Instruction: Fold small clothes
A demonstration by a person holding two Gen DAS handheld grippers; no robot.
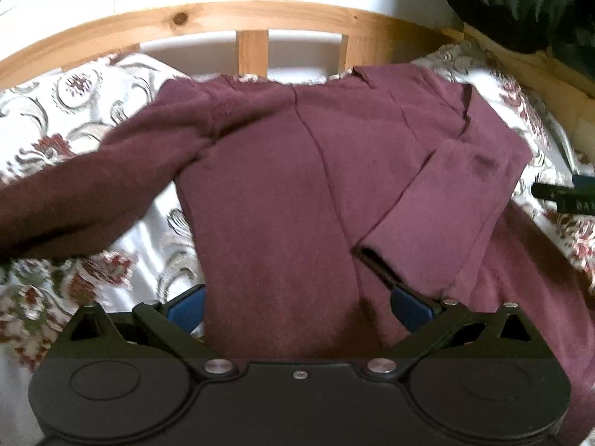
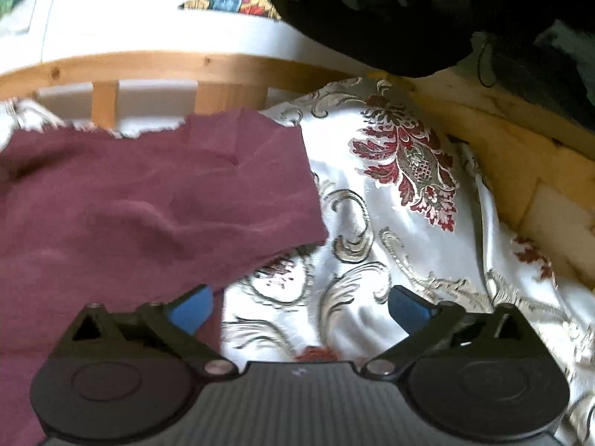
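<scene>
Maroon sweater (image 1: 267, 193) lay flat on floral bedspread (image 2: 401, 200), right sleeve (image 1: 438, 200) already folded across chest. Right gripper (image 2: 301, 308) gaped empty beside hem, apparently having let go. Left gripper (image 1: 297, 308) spread wide, cloth lying loose between unpressed pads, likely steadying the body.

Wooden-framed bed (image 1: 223, 15), floral white bedspread (image 2: 409, 223), maroon sweater (image 1: 282, 186) spread flat on top.

Sweater (image 1: 282, 186) on bedspread (image 1: 74, 111), before headboard (image 1: 208, 18)
</scene>
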